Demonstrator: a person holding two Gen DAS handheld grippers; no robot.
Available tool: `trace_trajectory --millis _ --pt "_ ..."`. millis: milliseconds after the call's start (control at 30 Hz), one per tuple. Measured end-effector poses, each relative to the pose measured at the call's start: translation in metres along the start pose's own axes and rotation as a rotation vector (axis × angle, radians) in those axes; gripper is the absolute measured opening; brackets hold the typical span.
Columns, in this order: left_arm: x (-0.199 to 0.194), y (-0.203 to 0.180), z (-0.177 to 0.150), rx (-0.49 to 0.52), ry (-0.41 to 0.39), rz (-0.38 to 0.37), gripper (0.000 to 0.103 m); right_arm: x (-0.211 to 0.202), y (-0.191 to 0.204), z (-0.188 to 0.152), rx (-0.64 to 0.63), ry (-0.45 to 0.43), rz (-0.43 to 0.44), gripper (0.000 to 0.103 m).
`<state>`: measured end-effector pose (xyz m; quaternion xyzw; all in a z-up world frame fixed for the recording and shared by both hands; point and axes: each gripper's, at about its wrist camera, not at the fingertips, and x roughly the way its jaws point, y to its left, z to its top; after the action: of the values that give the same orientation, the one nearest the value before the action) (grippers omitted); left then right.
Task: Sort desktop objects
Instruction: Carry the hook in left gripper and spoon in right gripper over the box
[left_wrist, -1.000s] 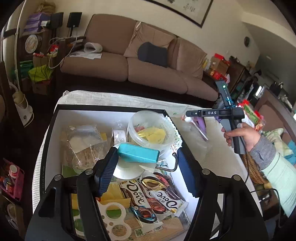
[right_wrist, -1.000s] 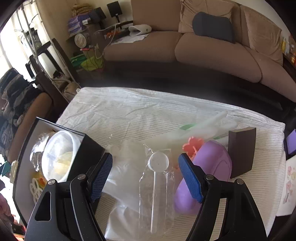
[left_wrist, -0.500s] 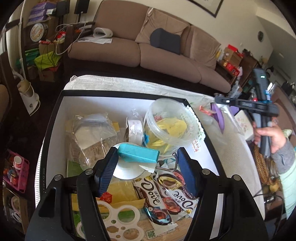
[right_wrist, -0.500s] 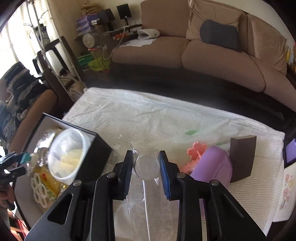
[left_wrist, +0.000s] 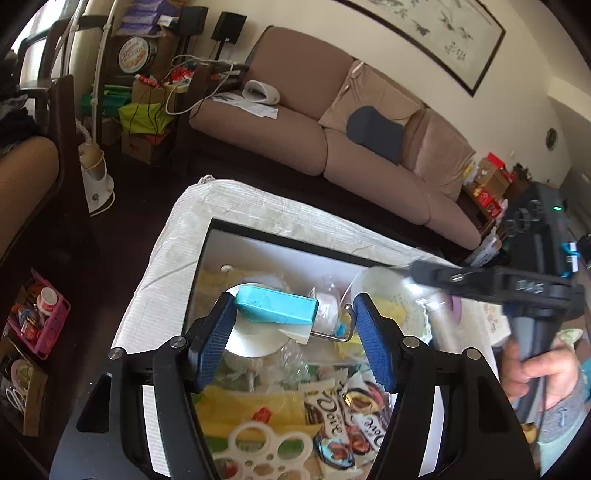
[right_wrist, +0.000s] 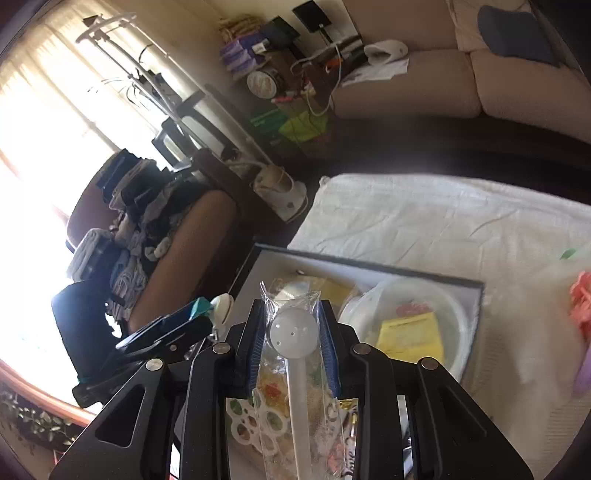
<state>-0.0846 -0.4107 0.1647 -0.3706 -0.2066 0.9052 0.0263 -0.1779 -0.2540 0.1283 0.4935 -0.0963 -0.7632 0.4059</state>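
Item: wrapped scoop (right_wrist: 293, 328), white plastic, perforated bowl, long handle, sealed in a clear sleeve. Lifted off the cloth, where it lay a second ago; now pinched between the closed jaws of the right gripper (right_wrist: 293, 343) above the near end of the box (right_wrist: 476, 291), so only release remains. Left gripper (left_wrist: 295, 332): jaws spread, a teal hook (left_wrist: 275, 306) between them, grip uncertain.

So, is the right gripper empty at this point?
No, the right gripper has its fingers closed on a white plastic spoon in a clear wrapper, above the box.
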Motion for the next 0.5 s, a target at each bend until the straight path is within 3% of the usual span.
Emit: trace_trajectory --millis 67,167,267,400,500 --pt "-0.003 -0.001 -0.005 0.017 0.013 0.0 0.063 0.02 0.008 -0.008 -0.038 0.033 -0.031 0.028" --pt "-0.006 -0.008 -0.009 0.043 0.02 -0.039 0.063 0.021 0.013 -0.008 -0.096 0.013 -0.093 0.028" --pt "-0.003 -0.021 -0.011 0.063 0.035 -0.084 0.063 0.01 0.014 0.005 -0.179 -0.014 -0.248 0.028" --pt "0.013 -0.036 -0.014 0.081 0.061 -0.109 0.063 0.016 -0.003 0.019 -0.202 0.046 -0.41 0.028" --pt "0.021 -0.042 -0.02 0.08 0.078 -0.13 0.063 0.024 -0.017 0.018 -0.171 0.068 -0.419 0.028"
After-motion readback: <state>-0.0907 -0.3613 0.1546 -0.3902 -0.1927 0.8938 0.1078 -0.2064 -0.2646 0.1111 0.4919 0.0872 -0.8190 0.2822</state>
